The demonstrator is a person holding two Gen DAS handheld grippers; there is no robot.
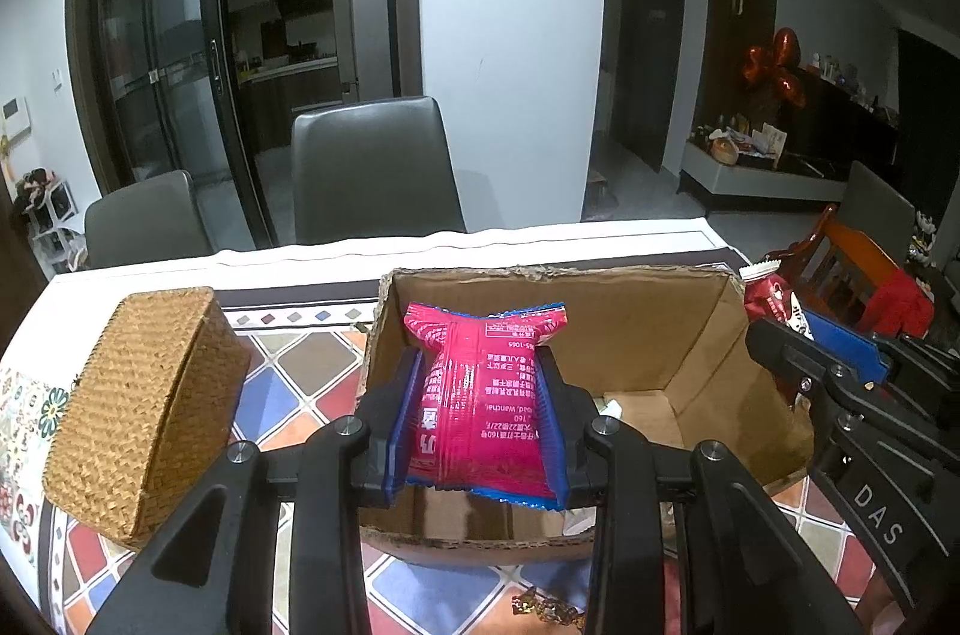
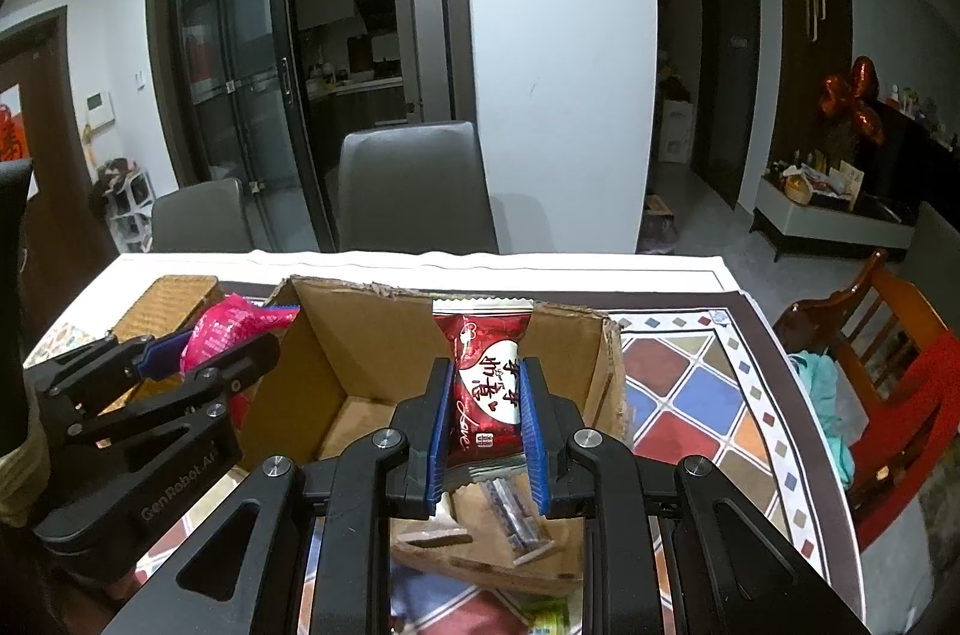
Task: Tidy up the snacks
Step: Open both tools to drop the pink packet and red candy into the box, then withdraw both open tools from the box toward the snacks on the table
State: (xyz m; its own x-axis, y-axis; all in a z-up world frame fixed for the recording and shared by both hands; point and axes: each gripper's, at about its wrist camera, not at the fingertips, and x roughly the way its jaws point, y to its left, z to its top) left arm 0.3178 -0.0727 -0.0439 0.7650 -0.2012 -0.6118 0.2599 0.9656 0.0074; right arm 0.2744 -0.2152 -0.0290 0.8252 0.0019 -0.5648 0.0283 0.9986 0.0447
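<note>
Snacks sit clamped in both grippers above the open cardboard box (image 1: pixel 600 329). Left gripper (image 1: pixel 480 431) pinches a pink packet (image 1: pixel 480 383); right gripper (image 2: pixel 486 425) pinches a dark red packet (image 2: pixel 486 383). A wicker box (image 1: pixel 144 407) stands left on the patterned tablecloth (image 2: pixel 708 395).

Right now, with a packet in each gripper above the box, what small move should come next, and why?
Probably lower both a little, then release: the left gripper holds the pink snack packet and the right gripper the dark red snack packet, both over the open cardboard box.
</note>
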